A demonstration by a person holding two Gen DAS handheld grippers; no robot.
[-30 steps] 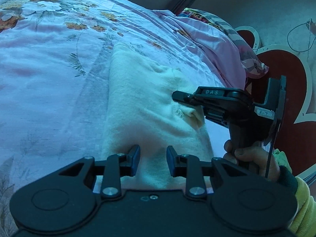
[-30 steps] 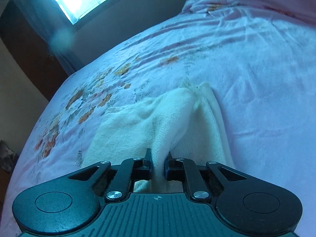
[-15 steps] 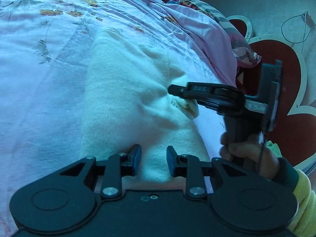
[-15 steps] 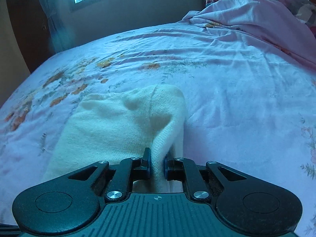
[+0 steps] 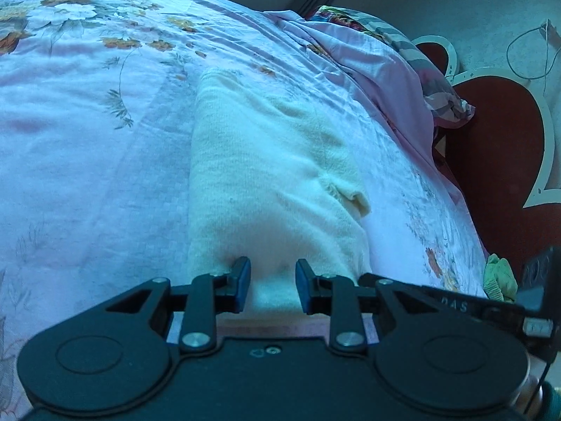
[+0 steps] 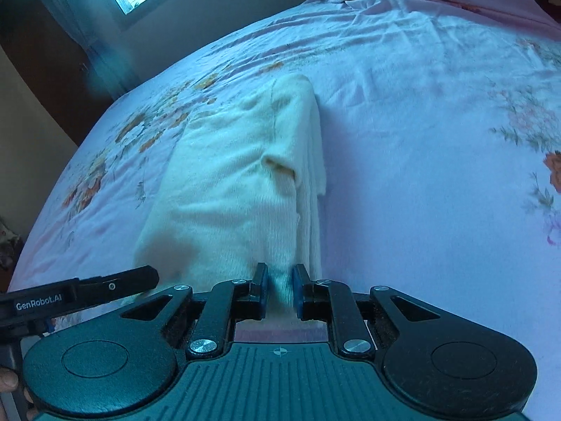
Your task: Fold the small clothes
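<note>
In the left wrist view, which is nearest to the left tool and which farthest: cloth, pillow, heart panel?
Measured from the left tool:
1. Cloth: right at its tips, straight ahead.
2. Heart panel: off the bed's right edge.
3. Pillow: far right, at the bed's head.

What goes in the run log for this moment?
left gripper: open at near hem | right gripper: gripping cream garment | on bedsheet

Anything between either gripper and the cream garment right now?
Nothing visible. The cream garment lies on the bedsheet, its near edge between the fingers of the left gripper and right gripper.
</note>
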